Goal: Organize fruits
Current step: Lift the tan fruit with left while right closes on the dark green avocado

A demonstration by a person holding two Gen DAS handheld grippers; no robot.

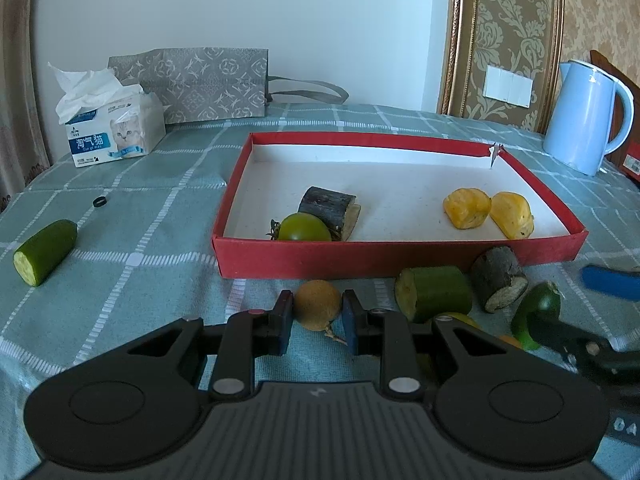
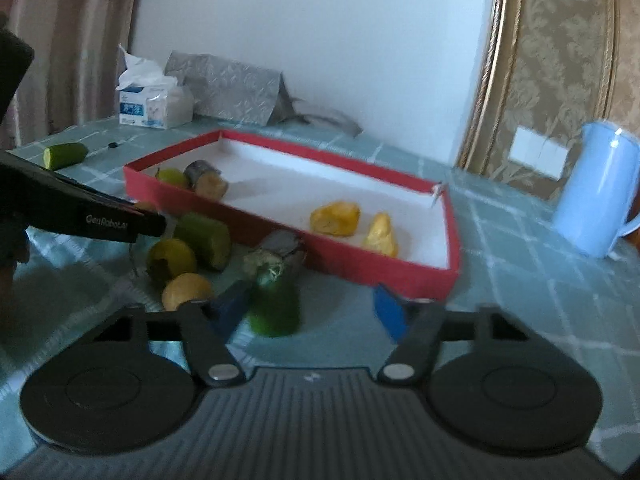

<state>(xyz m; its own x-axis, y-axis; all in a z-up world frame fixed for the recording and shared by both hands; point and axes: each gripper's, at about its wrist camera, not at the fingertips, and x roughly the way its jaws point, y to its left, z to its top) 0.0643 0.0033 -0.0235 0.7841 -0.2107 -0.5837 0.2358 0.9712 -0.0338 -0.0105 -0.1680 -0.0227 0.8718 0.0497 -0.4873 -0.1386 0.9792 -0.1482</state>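
My left gripper is shut on a small round brown fruit just in front of the red box. The box holds a green tomato, a dark sugarcane piece and two yellow pineapple chunks. In front of the box lie a green cucumber piece, another sugarcane piece and a green fruit end. My right gripper is open, with a green cucumber end beside its left finger. Another cucumber piece lies far left.
A tissue box and a grey paper bag stand at the back left. A light blue kettle stands at the back right. A small black ring lies on the checked tablecloth.
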